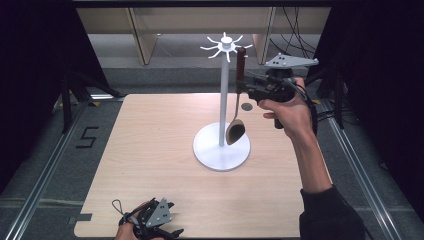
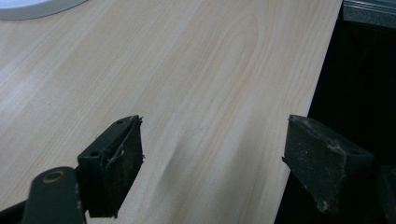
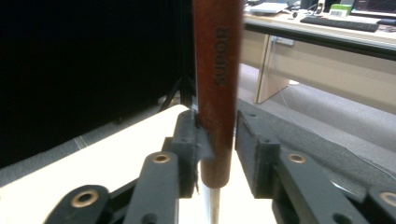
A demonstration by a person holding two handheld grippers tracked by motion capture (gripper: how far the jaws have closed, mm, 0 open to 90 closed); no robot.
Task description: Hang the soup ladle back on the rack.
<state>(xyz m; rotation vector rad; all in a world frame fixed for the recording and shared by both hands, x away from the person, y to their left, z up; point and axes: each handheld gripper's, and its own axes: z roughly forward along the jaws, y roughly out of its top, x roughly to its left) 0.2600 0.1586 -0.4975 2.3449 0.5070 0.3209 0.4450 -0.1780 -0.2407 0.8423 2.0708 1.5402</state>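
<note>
A white stand [image 1: 222, 100] with a ring of hooks at its top rises from a round base [image 1: 212, 152] on the wooden table. A spoon with a red-brown handle [image 1: 240, 62] hangs from a hook on the right, its bowl [image 1: 235, 132] just above the base. My right gripper [image 1: 241, 82] is level at the handle's lower end. In the right gripper view the handle [image 3: 217, 70] stands between the jaws of the right gripper [image 3: 217, 123]: one pad touches it, the other stands a sliver off. My left gripper [image 1: 167, 219] rests open at the near table edge, with nothing between its jaws [image 2: 212, 158].
The table [image 1: 150, 150] has bare wood left of the stand. A small grey disc [image 1: 246, 106] lies behind the base. In the left gripper view the table edge [image 2: 303, 116] runs close by the right jaw, with a dark drop beyond. Metal rails flank the table.
</note>
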